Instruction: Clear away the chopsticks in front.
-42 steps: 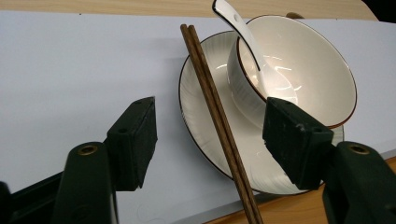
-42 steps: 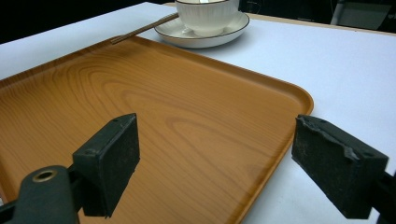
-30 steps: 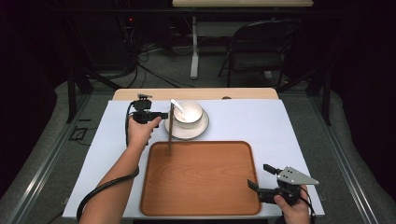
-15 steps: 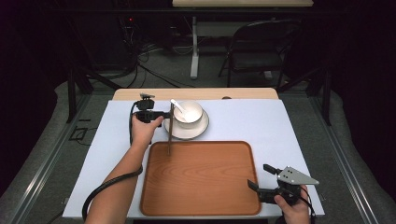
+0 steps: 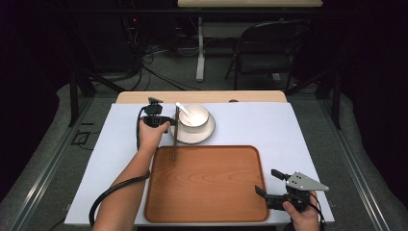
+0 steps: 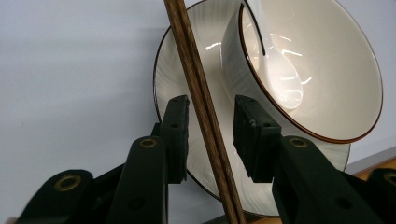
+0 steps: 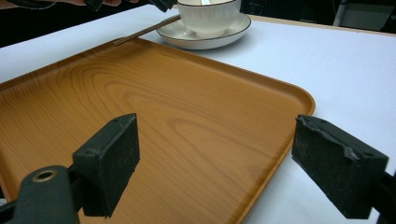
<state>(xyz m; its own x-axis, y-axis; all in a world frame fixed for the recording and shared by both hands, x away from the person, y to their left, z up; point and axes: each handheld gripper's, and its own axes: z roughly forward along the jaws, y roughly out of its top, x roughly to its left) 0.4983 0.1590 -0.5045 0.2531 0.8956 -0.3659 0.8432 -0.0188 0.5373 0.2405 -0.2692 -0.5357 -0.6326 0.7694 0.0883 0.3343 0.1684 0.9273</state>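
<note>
My left gripper [image 6: 210,128] has just been closing its jaws around the pair of wooden chopsticks [image 6: 201,107]; the pads do not yet press them. The chopsticks rest across the saucer [image 5: 206,134] rim and the tray [image 5: 207,187] edge. My right gripper [image 7: 224,163] waits, jaws wide, over the tray. A grasp seems imminent.

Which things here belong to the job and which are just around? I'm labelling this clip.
In the job:
chopsticks, between the left gripper jaws, which have just been closing
plate
tray

Just around:
bowl
spoon
right gripper, open
chair
</note>
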